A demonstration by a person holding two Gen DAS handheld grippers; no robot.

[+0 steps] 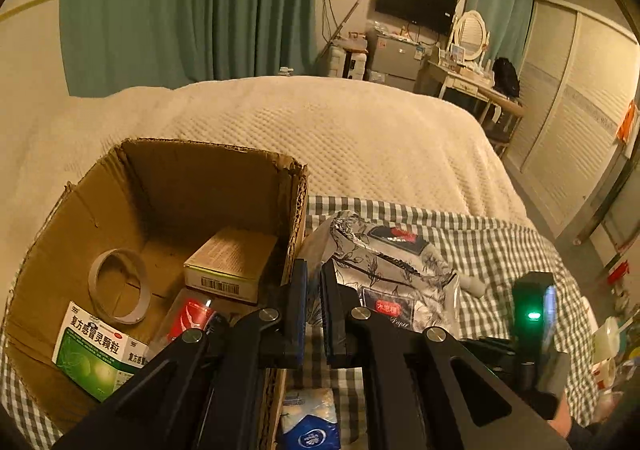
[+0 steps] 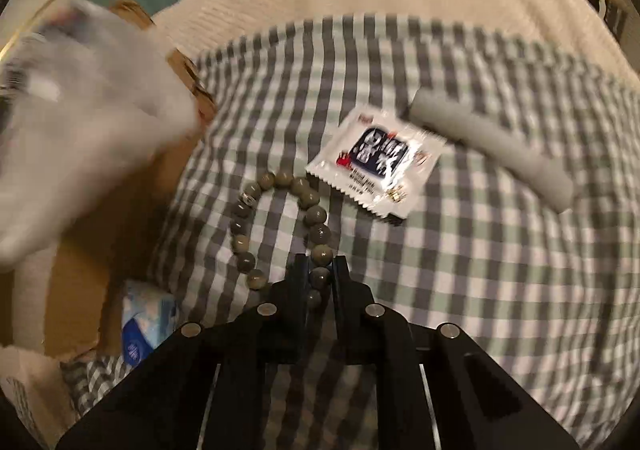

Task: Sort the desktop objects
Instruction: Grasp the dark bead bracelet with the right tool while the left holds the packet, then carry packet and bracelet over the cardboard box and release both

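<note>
Two black grippers work over a green-and-white checked cloth (image 2: 460,270) spread on a cream bed. Seen from the left wrist, the left gripper (image 1: 314,310) is pinched on the edge of a silver floral foil pouch (image 1: 384,274), just right of an open brown cardboard box (image 1: 168,185) holding a cardboard tape ring (image 1: 120,286), a green medicine carton (image 1: 90,350) and a tan box (image 1: 232,262). The right gripper (image 2: 320,278) is clamped on a grey-green bead bracelet (image 2: 280,226) on the cloth. Beyond it lie a white sachet (image 2: 376,161) and a grey tube (image 2: 492,149).
</note>
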